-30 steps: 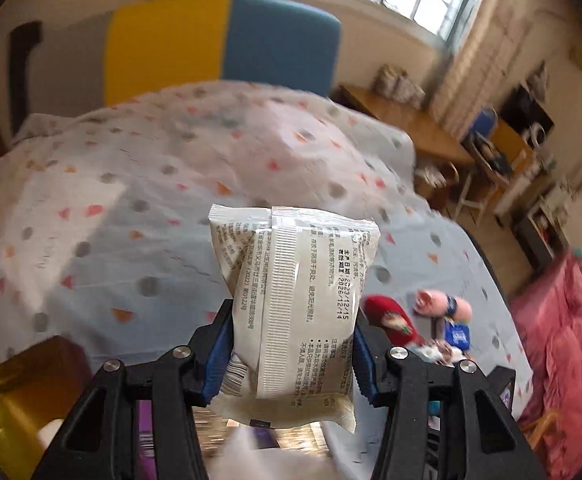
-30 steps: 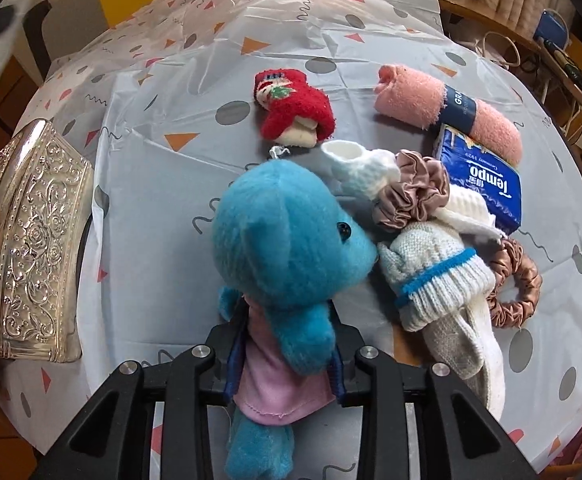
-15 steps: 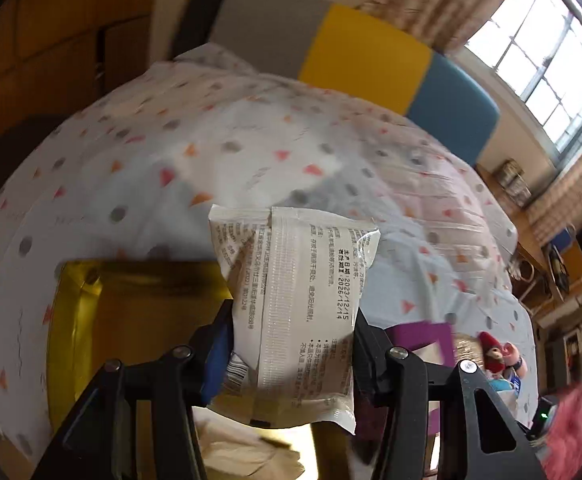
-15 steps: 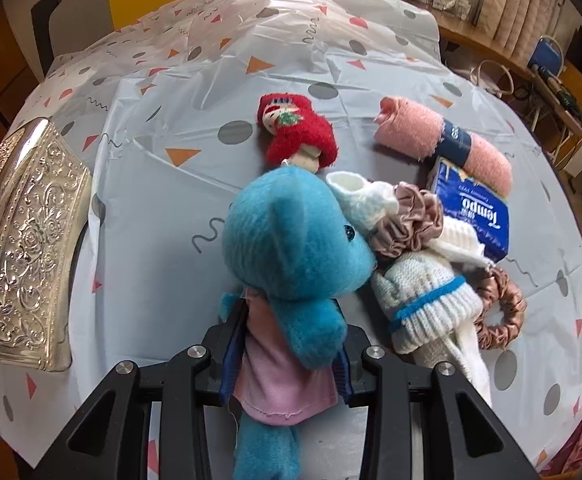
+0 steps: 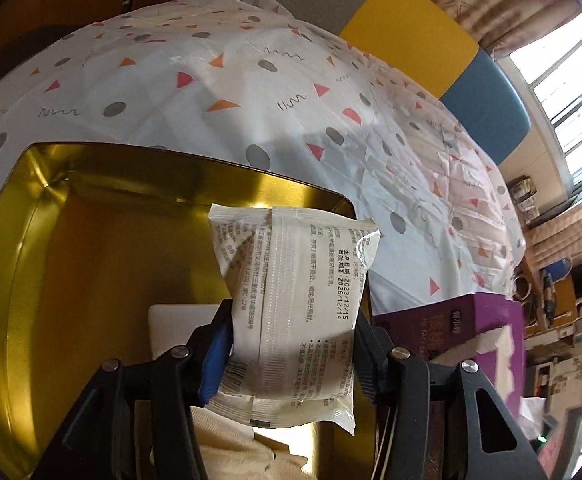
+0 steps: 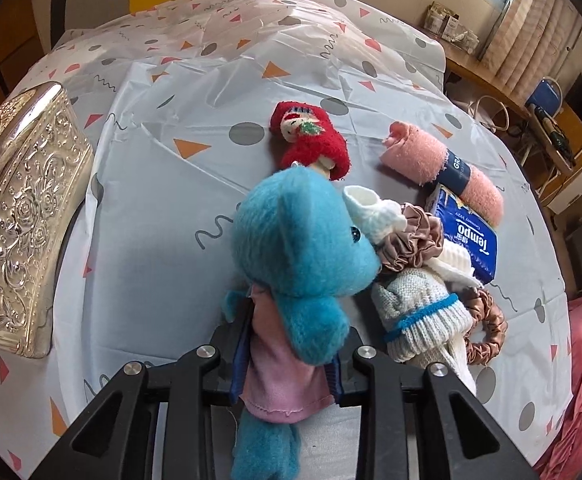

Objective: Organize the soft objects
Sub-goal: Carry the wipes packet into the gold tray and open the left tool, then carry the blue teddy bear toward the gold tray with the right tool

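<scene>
The left tool (image 5: 291,344) grips a white packet (image 5: 295,304) over the gold tin (image 5: 27,264); released now, it could catch the rim at 3 o'clock. The right tool (image 6: 287,356), jaws just closing, pinches the blue plush toy (image 6: 299,256).

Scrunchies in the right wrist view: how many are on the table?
2. One scrunchie lies beside the blue plush's face; the other scrunchie sits by the knit sock, partly covered. More may be hidden.

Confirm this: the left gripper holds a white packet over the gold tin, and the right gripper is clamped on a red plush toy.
Wrong colour. The right gripper is clamped on a blue plush toy, as the right wrist view shows. The rest stands: the left gripper holds the white packet over the gold tin.
</scene>
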Demonstrator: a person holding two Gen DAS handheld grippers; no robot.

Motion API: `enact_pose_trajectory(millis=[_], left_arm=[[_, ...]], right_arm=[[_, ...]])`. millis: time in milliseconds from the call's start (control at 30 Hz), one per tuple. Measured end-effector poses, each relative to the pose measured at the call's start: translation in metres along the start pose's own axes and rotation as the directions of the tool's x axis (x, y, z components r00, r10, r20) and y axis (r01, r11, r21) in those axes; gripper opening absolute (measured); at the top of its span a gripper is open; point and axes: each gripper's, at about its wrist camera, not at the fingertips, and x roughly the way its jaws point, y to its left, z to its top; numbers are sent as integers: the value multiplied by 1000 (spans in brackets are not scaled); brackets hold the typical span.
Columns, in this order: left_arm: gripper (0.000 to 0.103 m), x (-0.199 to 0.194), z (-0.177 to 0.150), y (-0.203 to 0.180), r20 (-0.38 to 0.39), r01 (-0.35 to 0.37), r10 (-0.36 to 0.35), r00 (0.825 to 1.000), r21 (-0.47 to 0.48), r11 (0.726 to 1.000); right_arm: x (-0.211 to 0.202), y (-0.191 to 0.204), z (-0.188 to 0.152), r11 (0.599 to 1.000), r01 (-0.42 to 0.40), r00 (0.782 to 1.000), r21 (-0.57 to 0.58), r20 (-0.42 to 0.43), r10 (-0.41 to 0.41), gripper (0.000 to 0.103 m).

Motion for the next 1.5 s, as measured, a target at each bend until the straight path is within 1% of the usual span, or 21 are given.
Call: enact_pose_trajectory(millis=[67, 100, 133, 200, 233, 367, 467, 567, 667, 700, 867, 933, 1000, 1167, 1233, 1300, 1400, 1500], left_arm=[[58, 10, -1, 0, -9, -14, 14, 1000, -4, 1000], [61, 14, -1, 0, -21, -12, 12, 1000, -8, 1000], [69, 14, -3, 0, -22, -17, 17, 1000, -10, 1000], [78, 6, -7, -3, 12, -19, 18, 1000, 14, 1000], [78, 1, -9, -4, 34, -23, 22, 999, 33, 999], [78, -24, -25, -5, 96, -83, 75, 993, 80, 993], [78, -43, -44, -2, 160, -156, 137, 978, 112, 981], [78, -59, -63, 2, 204, -198, 171, 964, 126, 972], [79, -75, -80, 7, 255, -230, 190, 948, 137, 964], [81, -80, -85, 9, 270, -241, 198, 942, 138, 961], [84, -100, -104, 20, 326, -289, 231, 917, 140, 947], [88, -108, -111, 24, 351, -314, 250, 903, 139, 939], [91, -114, -117, 27, 371, -335, 265, 890, 138, 932], [93, -126, -128, 31, 404, -362, 283, 870, 133, 923], [96, -128, -132, 34, 407, -364, 282, 869, 138, 921], [96, -131, -136, 36, 414, -372, 288, 863, 136, 918], [98, -132, -139, 39, 409, -372, 289, 866, 140, 917], [98, -131, -140, 45, 396, -364, 288, 872, 132, 922]], right_arm=[[1, 0, 0, 1000, -1, 1000, 2, -2, 1, 30], [1, 0, 0, 1000, 1, 1000, -1, -1, -1, 30], [1, 2, -1, 1000, 4, 1000, -6, 0, -4, 30], [2, 3, -1, 1000, 10, 1000, -15, 1, -10, 30], [2, 4, -1, 1000, 12, 1000, -18, 1, -12, 30], [2, 4, -1, 1000, 13, 1000, -20, 1, -12, 30], [2, 3, 0, 1000, 9, 1000, -17, 1, -9, 30], [1, 3, 0, 1000, 5, 1000, -11, 0, -5, 30], [1, 3, 0, 1000, 4, 1000, -9, 0, -4, 30], [1, 2, 0, 1000, 3, 1000, -7, 0, -3, 30], [1, 2, 0, 1000, 1, 1000, -4, 0, -1, 30], [1, 2, 0, 1000, 0, 1000, -4, 0, 0, 30], [1, 2, 0, 1000, 2, 1000, -6, 3, -2, 30], [0, 5, -1, 1000, 5, 1000, -11, 8, -5, 28], [-2, 6, -1, 1000, -19, 1000, -5, 5, 19, 27], [-3, 7, -1, 998, -57, 998, -3, -3, 57, 27], [-4, 10, -3, 985, -167, 985, 30, -33, 168, 26], [-5, 14, -4, 983, -178, 982, 50, -49, 181, 26]])
